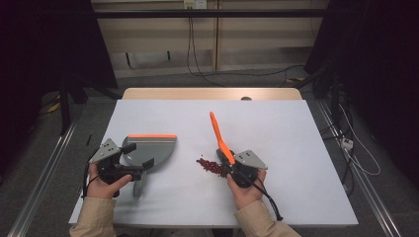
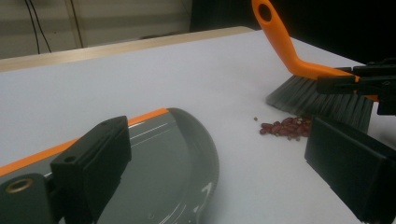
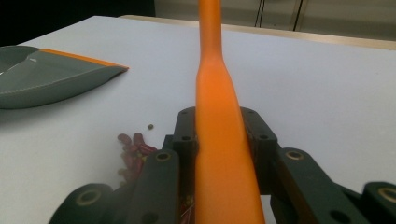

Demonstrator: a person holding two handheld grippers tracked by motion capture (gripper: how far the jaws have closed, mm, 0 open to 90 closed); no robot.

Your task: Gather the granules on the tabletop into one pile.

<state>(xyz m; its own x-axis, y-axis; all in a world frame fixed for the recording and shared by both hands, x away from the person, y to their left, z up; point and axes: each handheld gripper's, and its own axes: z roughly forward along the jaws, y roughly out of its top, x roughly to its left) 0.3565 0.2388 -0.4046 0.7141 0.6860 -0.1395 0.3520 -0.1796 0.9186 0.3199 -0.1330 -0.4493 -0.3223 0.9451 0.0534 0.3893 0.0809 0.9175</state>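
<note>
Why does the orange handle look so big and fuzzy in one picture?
In the right gripper view the brush handle sits right against the lens, so it blurs; in the high view it looks thin and sharp; the left gripper view's near jaws look soft.

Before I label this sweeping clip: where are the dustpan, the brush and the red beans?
dustpan (image 1: pixel 159 150): high view, grey pan floor.
brush (image 2: pixel 322 101): left gripper view, dark bristles.
red beans (image 1: pixel 211 166): high view, pile's middle.

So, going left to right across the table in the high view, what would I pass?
Left gripper → grey dustpan with its orange edge → small pile of red beans → orange-handled brush → right gripper, clamped on the brush handle.
</note>
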